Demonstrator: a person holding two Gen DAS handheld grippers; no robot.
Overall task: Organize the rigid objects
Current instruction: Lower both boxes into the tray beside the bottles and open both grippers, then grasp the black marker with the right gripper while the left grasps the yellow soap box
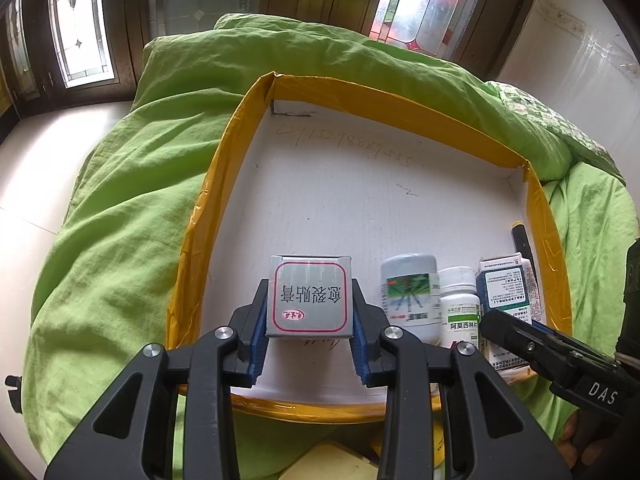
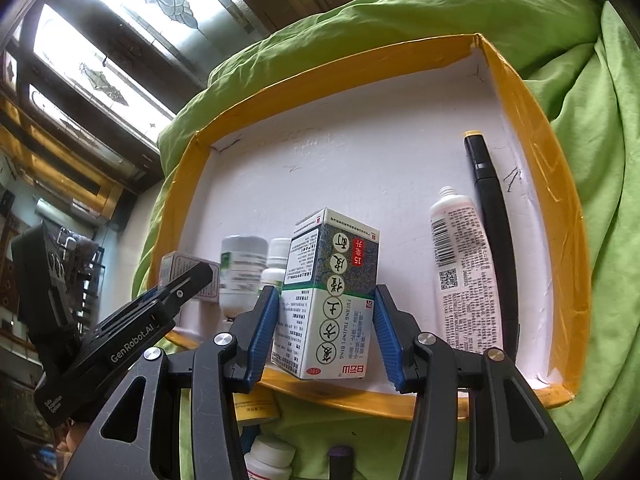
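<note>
Green bedding (image 1: 120,208), rumpled over a bed before wood-framed patterned glass doors, serves as the surface on which a white tray with a yellow taped rim (image 1: 224,184) is laid. Landmark for all places below: that tray. Left gripper (image 1: 308,316): jaws drawn in against both sides of a small silver carton with a red-bordered label (image 1: 308,300), which is held over the near edge of the tray floor, left of the other items; whether its base touches the floor cannot be told. Right gripper (image 2: 326,328): jaws set to either side of a blue-and-white medicine box (image 2: 332,300) standing at the near edge, with a gap visible at the right pad, so the box is judged not gripped. Beside that box, toward the tray's left, a larger white bottle (image 1: 408,296) and a smaller white bottle (image 1: 460,308) are stood. Along the tray's right wall a white tube (image 2: 464,276) and a black pen-like item (image 2: 494,224) are laid flat. Step in hand, as judged: placement of boxed items in a row along the near edge. Next move, as judged: the silver carton is to be lowered upright close to the larger bottle, then released without nudging the row.
</note>
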